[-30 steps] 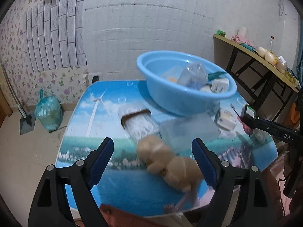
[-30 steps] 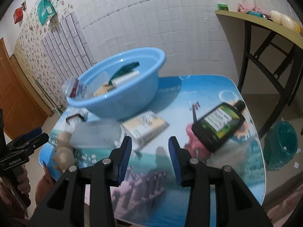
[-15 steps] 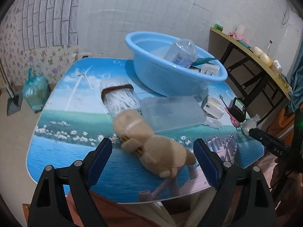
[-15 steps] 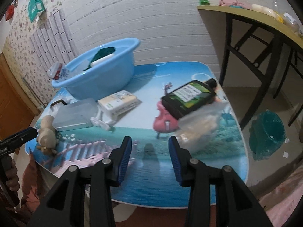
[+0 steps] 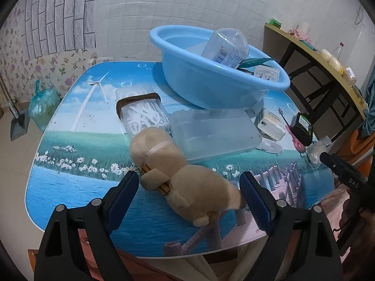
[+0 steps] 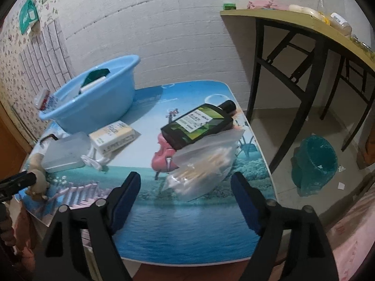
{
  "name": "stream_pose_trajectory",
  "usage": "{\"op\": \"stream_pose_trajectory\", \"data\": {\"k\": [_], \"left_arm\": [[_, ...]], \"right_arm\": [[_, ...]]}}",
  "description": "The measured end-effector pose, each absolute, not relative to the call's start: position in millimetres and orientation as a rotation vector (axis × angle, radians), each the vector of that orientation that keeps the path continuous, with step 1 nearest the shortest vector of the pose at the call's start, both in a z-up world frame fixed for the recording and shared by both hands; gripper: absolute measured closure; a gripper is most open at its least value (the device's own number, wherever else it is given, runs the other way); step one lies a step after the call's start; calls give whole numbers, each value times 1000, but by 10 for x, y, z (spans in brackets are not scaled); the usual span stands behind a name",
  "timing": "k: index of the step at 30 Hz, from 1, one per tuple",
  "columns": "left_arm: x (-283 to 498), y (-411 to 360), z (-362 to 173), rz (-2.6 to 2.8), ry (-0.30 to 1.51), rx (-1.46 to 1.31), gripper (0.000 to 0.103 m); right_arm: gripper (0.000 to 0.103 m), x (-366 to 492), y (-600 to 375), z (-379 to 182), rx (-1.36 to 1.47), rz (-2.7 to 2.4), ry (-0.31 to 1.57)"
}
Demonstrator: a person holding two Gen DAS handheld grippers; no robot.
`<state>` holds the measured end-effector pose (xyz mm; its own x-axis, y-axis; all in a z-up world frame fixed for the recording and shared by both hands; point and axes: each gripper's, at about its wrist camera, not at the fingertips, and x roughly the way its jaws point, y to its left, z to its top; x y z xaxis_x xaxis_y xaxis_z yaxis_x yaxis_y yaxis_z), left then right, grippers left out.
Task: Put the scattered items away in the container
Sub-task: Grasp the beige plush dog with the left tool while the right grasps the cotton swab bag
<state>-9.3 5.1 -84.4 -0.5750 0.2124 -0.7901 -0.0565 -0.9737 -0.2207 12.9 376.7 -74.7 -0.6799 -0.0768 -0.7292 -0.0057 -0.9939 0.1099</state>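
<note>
Plainly, the tidying is only partly done, and both hands are lining up on fresh pieces. The left claw (image 5: 189,188) stands wide apart with the tan plush toy (image 5: 178,175) lying between its jaws on the tabletop (image 5: 70,187), the pads not yet pressing it. Just beyond the toy lie a clear flat box (image 5: 213,133) and a clear case of white pieces (image 5: 143,114) with a dark band round it, then a small cream box (image 5: 269,124). Farthest from that claw sits the blue basin (image 5: 211,86), which already holds a clear plastic jar (image 5: 225,46), a green item and a small white packet. The right claw (image 6: 186,190) is opening, its jaws apart and gripping nothing; straight ahead of it lies a clear bag of cotton swabs (image 6: 204,166), with a dark green bottle (image 6: 199,124) resting partly on the bag's far end. So at least six things remain outside the basin, by this reading; the toy and the bag look likeliest to go next.
</note>
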Motion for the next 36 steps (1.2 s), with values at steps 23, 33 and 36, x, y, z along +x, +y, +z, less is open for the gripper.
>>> {"op": "stream_pose_trajectory", "data": {"k": [23, 33, 36], "left_arm": [[74, 61, -848, 2595, -150, -1283, 21], [153, -232, -805, 2667, -176, -1292, 20], [145, -298, -821, 2663, -196, -1299, 19]], "right_arm": [[45, -145, 3726, -936, 1254, -2799, -73], [53, 33, 3400, -649, 1111, -2711, -41], [53, 68, 3243, -596, 1080, -2679, -4]]}}
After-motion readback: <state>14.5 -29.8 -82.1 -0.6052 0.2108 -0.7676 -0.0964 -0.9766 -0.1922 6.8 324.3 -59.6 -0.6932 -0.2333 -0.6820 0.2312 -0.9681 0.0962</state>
